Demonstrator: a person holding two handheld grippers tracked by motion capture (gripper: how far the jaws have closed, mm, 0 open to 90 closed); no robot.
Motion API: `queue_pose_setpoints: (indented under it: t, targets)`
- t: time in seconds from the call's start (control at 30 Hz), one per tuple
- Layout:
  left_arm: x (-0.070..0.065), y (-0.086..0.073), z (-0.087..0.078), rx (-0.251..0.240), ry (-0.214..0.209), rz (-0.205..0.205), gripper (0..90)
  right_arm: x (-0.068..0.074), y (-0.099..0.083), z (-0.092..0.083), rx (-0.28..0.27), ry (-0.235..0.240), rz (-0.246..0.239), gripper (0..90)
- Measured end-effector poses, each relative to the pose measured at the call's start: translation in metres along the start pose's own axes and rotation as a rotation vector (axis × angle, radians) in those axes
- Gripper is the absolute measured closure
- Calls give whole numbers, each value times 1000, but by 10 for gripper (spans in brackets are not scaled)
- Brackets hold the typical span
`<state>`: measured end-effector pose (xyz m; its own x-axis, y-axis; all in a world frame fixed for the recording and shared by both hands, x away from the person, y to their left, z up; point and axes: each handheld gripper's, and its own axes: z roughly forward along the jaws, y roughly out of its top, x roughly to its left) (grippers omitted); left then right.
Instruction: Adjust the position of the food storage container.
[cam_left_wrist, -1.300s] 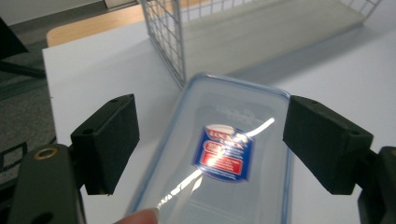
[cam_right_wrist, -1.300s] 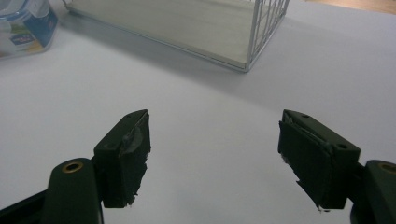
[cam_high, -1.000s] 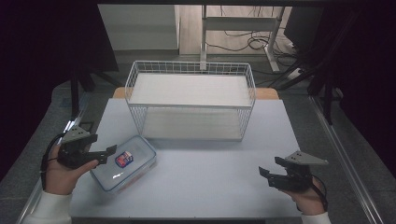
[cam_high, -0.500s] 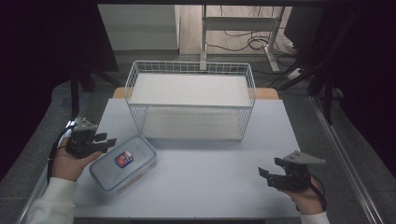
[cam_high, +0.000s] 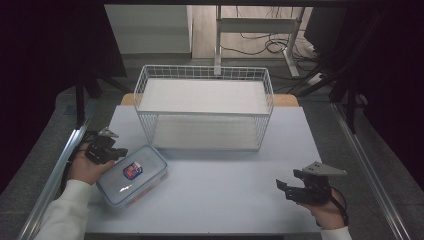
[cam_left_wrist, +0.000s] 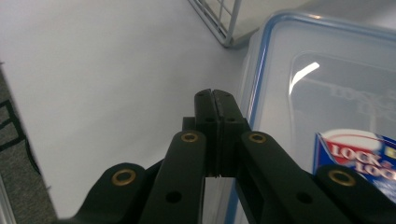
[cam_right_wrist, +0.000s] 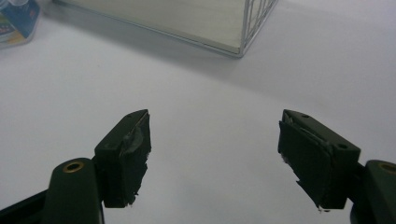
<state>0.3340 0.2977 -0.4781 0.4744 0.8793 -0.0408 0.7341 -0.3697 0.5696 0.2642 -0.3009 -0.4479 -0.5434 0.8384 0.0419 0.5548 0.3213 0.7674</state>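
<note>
We note the pale worktop (cam_high: 220, 200) across the middle and lower part of the high view, with the white wire basket (cam_high: 205, 75) standing at upper centre; nothing lies in it.

The clear plastic container (cam_high: 131, 175), blue-rimmed lid on and a red-and-blue label on top, lies flat at lower left of the high view, near the basket's front left corner but apart from it. In the left gripper view its lid rim runs along the right half of the frame.

The left gripper (cam_high: 104, 150) sits at the container's far left edge. Its jaws have just been closing and now meet pad to pad with nothing between them (cam_left_wrist: 214, 100); they lie just beside the lid rim, and we cannot tell whether they touch it.

The right gripper (cam_high: 290, 189) hovers at lower right, well apart from the container, its jaws standing wide with only bare worktop between them (cam_right_wrist: 215, 154).

Our judgement: the work is at its start. The container is not gripped or lifted and is still outside the basket; getting hold of it, and any move to the basket, remain.
</note>
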Motion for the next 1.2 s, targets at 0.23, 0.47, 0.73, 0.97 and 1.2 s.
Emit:
queue_pose_setpoints:
  t: [0.23,0.47,0.73,0.97,1.2]
  targets:
    - [-1,12,11,25,-12,54,900,-3,-2,3,12,-3,14,254]
    - [-1,16,16,13,-32,39,900,-1,-1,4,12,-1,6,254]
    - [-12,22,20,10,-54,69,900,0,-1,6,21,-2,7,254]
    - [-32,27,23,20,-80,126,900,0,-1,6,24,-2,4,254]
    - [-51,31,27,17,-100,171,900,-1,-3,7,27,-2,3,254]
